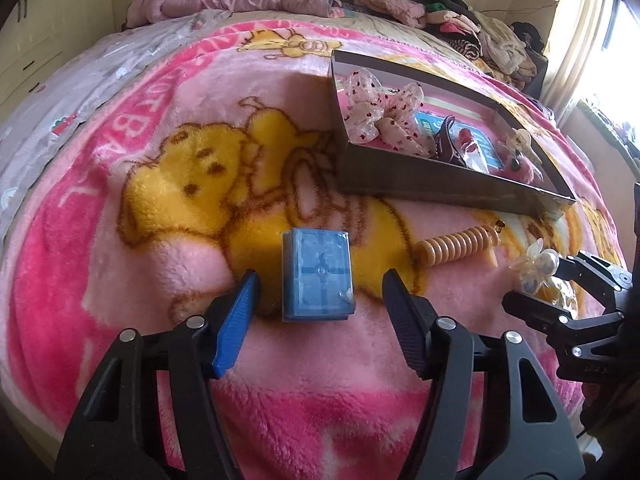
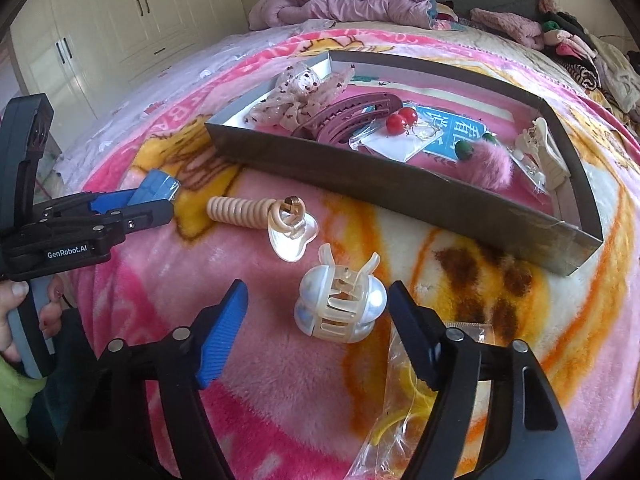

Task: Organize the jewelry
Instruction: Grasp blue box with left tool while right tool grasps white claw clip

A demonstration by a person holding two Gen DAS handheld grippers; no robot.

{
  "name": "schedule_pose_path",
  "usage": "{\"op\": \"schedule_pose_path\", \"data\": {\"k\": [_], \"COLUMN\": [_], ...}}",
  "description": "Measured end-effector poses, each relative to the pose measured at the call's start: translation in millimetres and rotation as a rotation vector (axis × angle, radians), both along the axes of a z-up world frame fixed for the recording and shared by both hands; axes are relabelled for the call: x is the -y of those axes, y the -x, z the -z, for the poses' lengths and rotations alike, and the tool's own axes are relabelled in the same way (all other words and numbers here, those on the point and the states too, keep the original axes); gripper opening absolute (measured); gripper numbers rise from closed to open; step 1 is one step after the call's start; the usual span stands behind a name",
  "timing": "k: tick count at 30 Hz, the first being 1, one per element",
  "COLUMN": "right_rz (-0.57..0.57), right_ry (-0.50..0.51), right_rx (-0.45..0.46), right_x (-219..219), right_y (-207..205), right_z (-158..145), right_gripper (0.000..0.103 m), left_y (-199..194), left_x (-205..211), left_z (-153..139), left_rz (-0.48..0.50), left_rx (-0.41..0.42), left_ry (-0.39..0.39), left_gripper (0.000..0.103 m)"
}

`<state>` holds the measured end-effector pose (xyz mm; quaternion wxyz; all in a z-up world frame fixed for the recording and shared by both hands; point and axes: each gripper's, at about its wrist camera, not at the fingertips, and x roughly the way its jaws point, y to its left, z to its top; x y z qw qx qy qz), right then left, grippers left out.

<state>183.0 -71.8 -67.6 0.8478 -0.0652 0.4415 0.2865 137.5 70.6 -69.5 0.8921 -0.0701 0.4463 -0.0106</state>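
A small blue box (image 1: 317,276) lies on the pink blanket, between the fingers of my open left gripper (image 1: 320,284), which is not closed on it; it also shows in the right wrist view (image 2: 158,188). A pearly white claw clip (image 2: 340,306) lies between the fingers of my open right gripper (image 2: 318,296). A beige spiral hair tie (image 2: 240,212) with a clear heart charm (image 2: 292,238) lies beyond it. A shallow grey tray (image 2: 360,182) behind holds a bow, a purple clip, red earrings, a pink pompom and a white clip.
A clear plastic bag (image 2: 396,400) with something yellow inside lies under my right finger. Piled clothes (image 2: 360,4) sit at the bed's far end. White wardrobes (image 2: 120,20) stand to the left. A window (image 1: 616,40) is on the right.
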Motion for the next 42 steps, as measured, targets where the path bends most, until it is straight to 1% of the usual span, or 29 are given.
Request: {"op": "schedule_pose_path", "data": {"k": [2, 3, 5, 6, 9, 11, 15, 21, 29, 35, 42], "right_rz": [-0.001, -0.001, 0.004, 0.006, 0.008, 0.007, -0.004, -0.048, -0.086, -0.081, -0.038], "right_ry": [0.005, 0.007, 0.011, 0.010, 0.013, 0.016, 0.010, -0.011, -0.026, -0.037, -0.053], "right_rx": [-0.001, 0.000, 0.002, 0.002, 0.005, 0.009, 0.010, 0.009, 0.019, 0.043, 0.076], "right_x": [-0.8, -0.9, -0.4, 0.1, 1.9, 3.2, 4.6, -0.4, -5.6, 0.2, 16.7], "right_y": [-0.4, -0.3, -0.9, -0.9, -1.6, -1.9, -0.1, 8.6, 18.3, 19.7, 15.0], "right_z": [1.3, 1.9, 2.5, 2.7, 2.1, 1.3, -0.7, -5.6, -13.2, -24.2, -37.6], "right_gripper": [0.062, 0.061, 0.056, 0.055, 0.044, 0.037, 0.037, 0.037, 0.037, 0.037, 0.037], "left_y": [-2.0, -2.3, -3.7, -4.0, -4.3, -4.9, -3.5, 3.9, 12.8, 15.8, 13.1], "left_x": [-1.1, -0.6, -0.7, -0.3, 1.5, 3.0, 3.9, 7.2, 17.9, 29.4, 40.9], "left_z": [1.3, 1.6, 2.4, 2.9, 3.4, 4.5, 3.3, -1.4, -18.4, -32.6, -41.9], "left_rz": [-0.003, -0.003, -0.004, -0.004, 0.008, 0.012, 0.017, 0.027, 0.056, 0.085, 0.111], "left_rx": [-0.004, -0.005, -0.006, -0.007, -0.012, -0.014, -0.008, 0.010, 0.057, 0.093, 0.107], "left_ry": [0.003, 0.003, 0.001, -0.001, -0.006, -0.012, -0.021, -0.009, 0.007, 0.014, 0.030], "left_gripper": [0.050, 0.049, 0.045, 0.043, 0.027, 0.026, 0.025, 0.025, 0.025, 0.025, 0.025]}}
